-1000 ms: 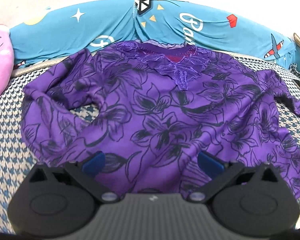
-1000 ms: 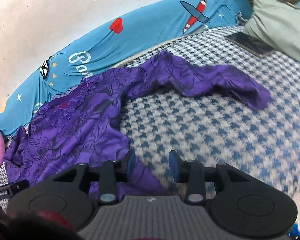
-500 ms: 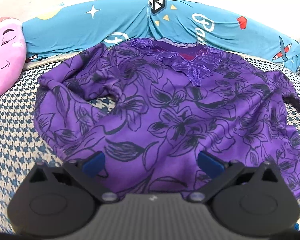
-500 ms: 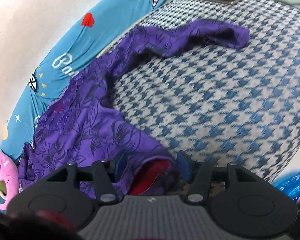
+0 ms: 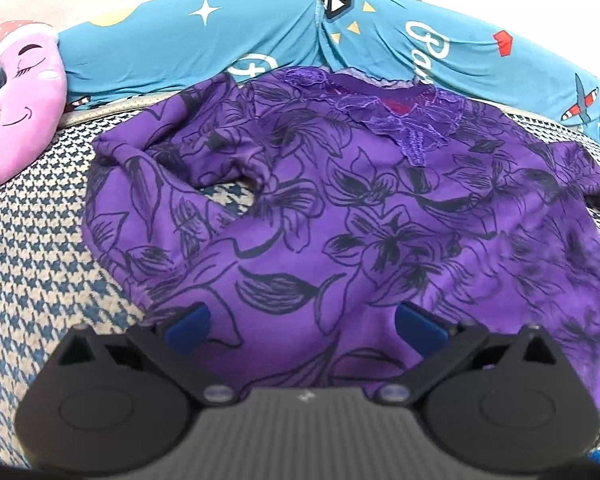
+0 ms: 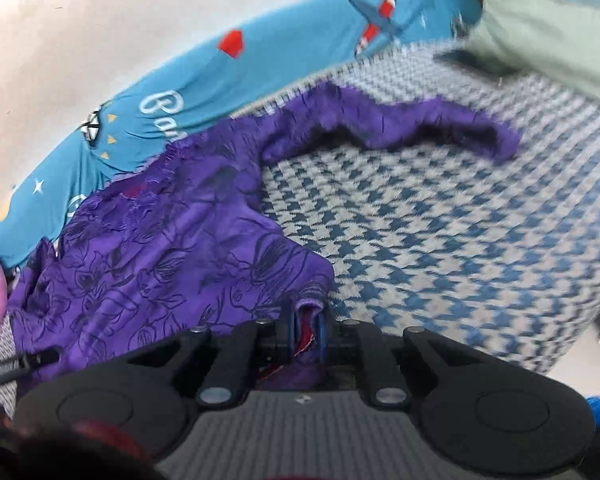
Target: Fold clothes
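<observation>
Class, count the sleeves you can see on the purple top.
2. One sleeve lies bent at the top's left side beside the pink moon pillow; the other sleeve stretches across the houndstooth cover.

Purple floral blouse (image 5: 340, 208) lies spread face-up — lace collar farthest, sleeves out.

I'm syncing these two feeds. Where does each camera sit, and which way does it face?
Left wrist: on the open left hand-held gripper, facing the purple floral blouse and blue printed bolster.
Right wrist: on the right hand-held gripper, shut on the blouse's hem, facing along the houndstooth bedcover.
Shared: blouse, bolster, bedcover.
</observation>
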A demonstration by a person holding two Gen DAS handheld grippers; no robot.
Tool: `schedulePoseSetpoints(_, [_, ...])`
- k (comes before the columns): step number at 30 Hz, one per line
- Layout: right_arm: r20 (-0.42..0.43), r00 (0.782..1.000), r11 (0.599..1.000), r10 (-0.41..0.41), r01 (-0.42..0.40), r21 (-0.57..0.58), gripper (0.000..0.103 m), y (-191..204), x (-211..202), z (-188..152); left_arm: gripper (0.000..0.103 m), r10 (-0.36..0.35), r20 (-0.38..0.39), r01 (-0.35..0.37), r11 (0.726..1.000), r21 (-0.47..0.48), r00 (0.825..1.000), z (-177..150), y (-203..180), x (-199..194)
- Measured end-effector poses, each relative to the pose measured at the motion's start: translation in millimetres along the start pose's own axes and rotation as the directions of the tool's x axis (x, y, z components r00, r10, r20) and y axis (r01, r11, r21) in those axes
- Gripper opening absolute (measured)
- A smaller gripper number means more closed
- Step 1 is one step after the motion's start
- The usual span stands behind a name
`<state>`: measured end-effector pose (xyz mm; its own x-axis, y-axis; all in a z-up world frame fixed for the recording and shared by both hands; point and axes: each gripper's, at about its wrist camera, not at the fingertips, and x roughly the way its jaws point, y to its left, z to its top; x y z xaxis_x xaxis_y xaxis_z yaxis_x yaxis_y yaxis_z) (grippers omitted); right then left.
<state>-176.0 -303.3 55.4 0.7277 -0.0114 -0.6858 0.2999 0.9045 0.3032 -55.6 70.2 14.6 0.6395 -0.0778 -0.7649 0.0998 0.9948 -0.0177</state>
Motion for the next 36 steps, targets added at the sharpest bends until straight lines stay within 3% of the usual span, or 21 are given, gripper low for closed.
schedulePoseSetpoints(4, [0.007, 0.997, 0.997, -0.074, 0.074, -0.013, 0.013, -1.7, -14.8, -19.5, 0.103, 0.004, 0.002, -0.004, 1.0, -0.006, 1.0, 0.4, 5.2, -1.6])
schedulePoseSetpoints(9, [0.038, 0.987, 0.988, -0.154, 0.153, 0.037, 0.015, -14.8, -22.5, -17.0, 0.103, 0.024, 0.036, -0.022, 0.999, -0.031, 0.999, 3.4, 16.7, -11.6])
schedulePoseSetpoints(14, [0.063, 0.996, 0.997, -0.059, 0.062, -0.05, 0.018, 1.4, -26.9, -20.3, 0.103, 0.048, 0.041, -0.045, 0.995, -0.087, 0.998, 10.9, 36.3, -20.2])
schedulePoseSetpoints(20, [-0.007, 0.995, 0.98, 0.103, -0.103, -0.17, 0.018, 39.5, -15.5, -30.9, 0.103, 0.065, 0.036, -0.062, 0.994, -0.093, 0.997, 27.1, 53.2, -29.8])
schedulePoseSetpoints(25, [-0.079, 0.972, 0.938, 0.223, -0.236, -0.254, 0.019, 71.8, -5.8, -40.6, 0.103, 0.063, 0.057, -0.059, 0.996, -0.069, 0.996, 41.4, 61.9, -40.8])
schedulePoseSetpoints(36, [-0.2, 0.91, 0.827, 0.364, -0.415, -0.381, 0.019, 133.2, 4.5, -67.2, 0.103, 0.057, 0.031, -0.056, 0.997, -0.057, 0.998, 47.7, 73.1, -39.4])
